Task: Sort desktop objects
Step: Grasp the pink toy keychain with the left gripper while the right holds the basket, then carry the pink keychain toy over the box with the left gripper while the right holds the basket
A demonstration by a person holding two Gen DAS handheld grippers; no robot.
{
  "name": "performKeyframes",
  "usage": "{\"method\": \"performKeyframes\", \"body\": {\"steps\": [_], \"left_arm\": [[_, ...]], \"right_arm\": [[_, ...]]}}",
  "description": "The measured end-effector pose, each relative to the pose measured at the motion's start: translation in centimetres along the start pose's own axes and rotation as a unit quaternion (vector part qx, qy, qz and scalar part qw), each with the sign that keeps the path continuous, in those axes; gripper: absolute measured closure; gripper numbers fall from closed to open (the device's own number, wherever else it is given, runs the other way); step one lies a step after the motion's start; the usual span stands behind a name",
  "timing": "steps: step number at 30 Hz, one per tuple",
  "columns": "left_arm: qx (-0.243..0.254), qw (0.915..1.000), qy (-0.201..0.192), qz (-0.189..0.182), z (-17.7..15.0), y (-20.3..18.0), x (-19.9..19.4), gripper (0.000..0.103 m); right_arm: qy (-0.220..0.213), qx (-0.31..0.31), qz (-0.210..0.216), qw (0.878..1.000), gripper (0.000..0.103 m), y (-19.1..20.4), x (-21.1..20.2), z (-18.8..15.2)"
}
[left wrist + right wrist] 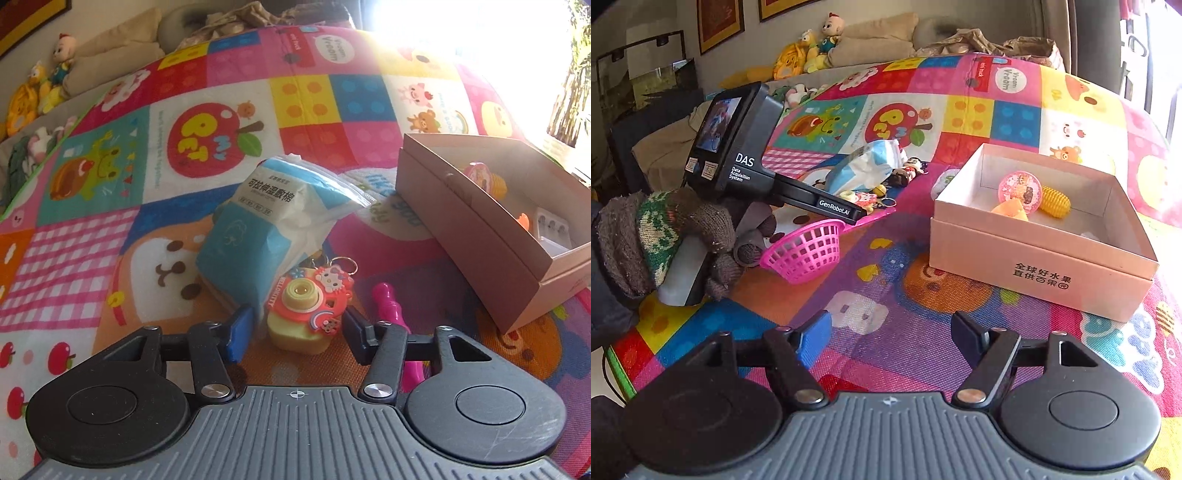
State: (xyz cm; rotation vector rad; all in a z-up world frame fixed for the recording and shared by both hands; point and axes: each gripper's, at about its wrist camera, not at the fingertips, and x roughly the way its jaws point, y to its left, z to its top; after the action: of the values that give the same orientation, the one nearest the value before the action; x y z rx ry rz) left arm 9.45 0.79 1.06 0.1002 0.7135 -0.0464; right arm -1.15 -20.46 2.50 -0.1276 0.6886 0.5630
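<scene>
1. Left gripper [295, 332] had its jaws narrowed around the toy camera [308, 314]. Pads sat just beside its sides; a sliver of gap showed each side, so contact could not be confirmed.
2. Right gripper [888, 338] stood open and empty, over bare mat [905, 350], near the box [1034, 266].
3. Toy camera sat on the mat, leaning against the wipes pack [266, 229], keyring [345, 264] at its back. Pink handle [388, 302] lay just right of it, partly under the right finger.
4. The right view showed a pink basket [809, 251] under the left gripper's body, and a gloved hand [665, 240] holding that gripper.
5. Box was open, right of the pile, already holding a pink disc [1019, 192], yellow corn toy [1056, 201] and an orange piece [1010, 212].
6. Step, as I read it: picking the toy camera for the box.
7. Next move calls for a firm squeeze, a straight lift clear of pack and keyring, then a carry right over the box wall.
</scene>
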Motion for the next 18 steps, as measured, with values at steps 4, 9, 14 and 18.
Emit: {"method": "performKeyframes", "body": {"steps": [4,9,14,18], "left_arm": [[-0.001,0.9999,-0.007,-0.016,-1.1,0.6,-2.3,0.059],[0.008,0.9990,-0.007,-0.044,-5.1,1.7,-7.5,0.059],[-0.007,0.9999,-0.009,0.004,-7.9,4.2,-10.6,0.054],[-0.031,0.9992,-0.007,0.022,-8.3,6.4,-10.7,0.047]], "right_arm": [[0.006,0.005,-0.004,1.000,0.031,0.2,0.2,-0.3],[0.007,0.007,-0.010,1.000,0.026,0.0,0.0,-0.6],[-0.001,-0.011,0.001,1.000,0.021,0.9,0.2,0.7],[-0.018,-0.042,0.019,0.999,0.011,3.0,1.0,2.5]]}}
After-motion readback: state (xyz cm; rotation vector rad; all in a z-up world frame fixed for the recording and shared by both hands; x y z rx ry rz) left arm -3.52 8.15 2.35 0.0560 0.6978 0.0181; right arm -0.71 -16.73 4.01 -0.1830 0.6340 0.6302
